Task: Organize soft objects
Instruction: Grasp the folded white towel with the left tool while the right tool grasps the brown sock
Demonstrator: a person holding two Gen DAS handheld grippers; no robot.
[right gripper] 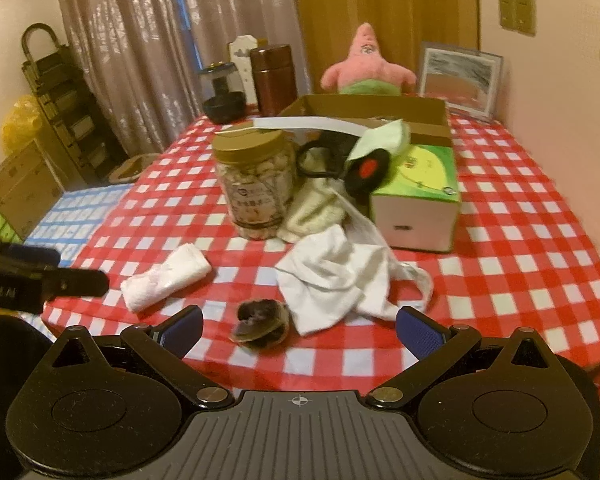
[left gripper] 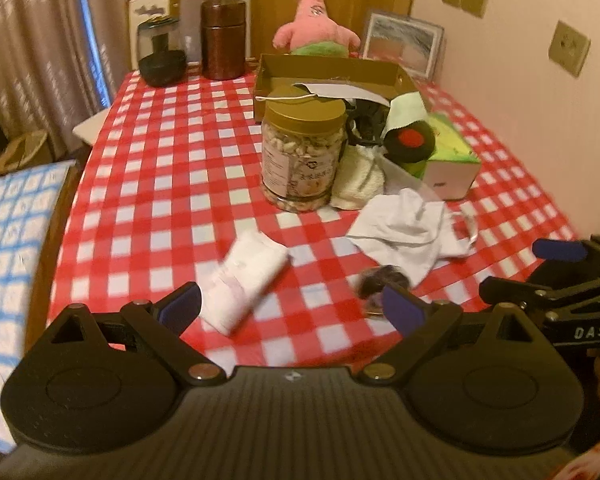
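A rolled white cloth (left gripper: 246,278) (right gripper: 166,276) lies on the red checked tablecloth (left gripper: 172,168), just ahead of my open left gripper (left gripper: 292,310). A crumpled white garment (left gripper: 408,228) (right gripper: 340,276) lies to its right, and a small dark furry item (left gripper: 380,284) (right gripper: 262,322) sits at the table's front edge. My right gripper (right gripper: 300,332) is open, with the furry item between its fingers but untouched. A cream towel (right gripper: 314,210), a black plush with a red spot (right gripper: 366,170) and a pink star plush (right gripper: 366,64) sit farther back.
A gold-lidded jar (right gripper: 256,184) stands mid-table beside a green tissue box (right gripper: 424,196). An open cardboard box (right gripper: 380,114) lies behind them. Dark canisters (right gripper: 274,80) and a picture frame (right gripper: 460,78) line the far edge. A blue checked surface (left gripper: 8,248) lies left.
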